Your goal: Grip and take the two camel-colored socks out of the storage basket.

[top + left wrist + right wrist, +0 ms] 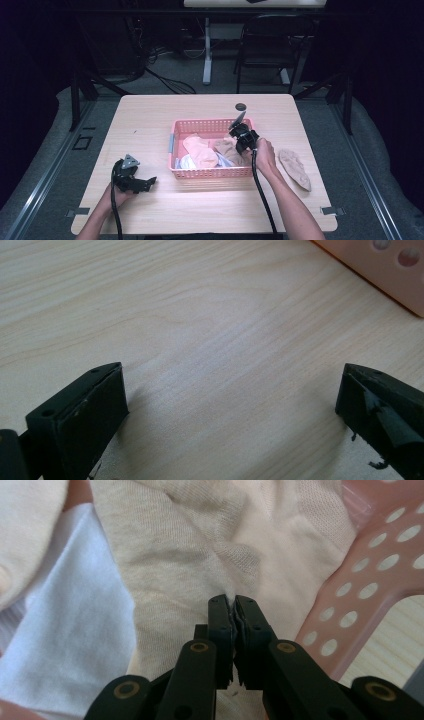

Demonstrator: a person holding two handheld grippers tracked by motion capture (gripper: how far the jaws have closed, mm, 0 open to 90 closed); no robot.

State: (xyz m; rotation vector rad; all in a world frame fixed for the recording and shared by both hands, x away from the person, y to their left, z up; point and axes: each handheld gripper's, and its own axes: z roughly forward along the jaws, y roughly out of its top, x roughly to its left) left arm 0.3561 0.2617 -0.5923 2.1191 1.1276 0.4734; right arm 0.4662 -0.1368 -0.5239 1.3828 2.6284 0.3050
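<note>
A beige sock (pixel 200 550) lying at the right end of the pink basket (pixel 210 173) is pinched by the right gripper (pixel 233 600), whose fingers (pixel 220 630) are pressed together on a fold of the fabric. The left gripper (pixel 134 181) is rested on the tabletop (pixel 150 125), left of the basket, with its fingers (pixel 80 415) spread wide and nothing between them. Only a thin pinch of cloth seems to be held — if it is lifted quickly, the sock could slip free. The fabric could also be snagged on the basket's perforated right wall (pixel 370 580), which stands just beside the grip, and the light basket might be dragged along, since it is not steadied. A pale blue cloth (pixel 65 630) and a pink sock (pixel 200 150) lie just beside the sock and could be pulled up with it. Another beige sock (pixel 295 169) lies on the tabletop to the right.
</note>
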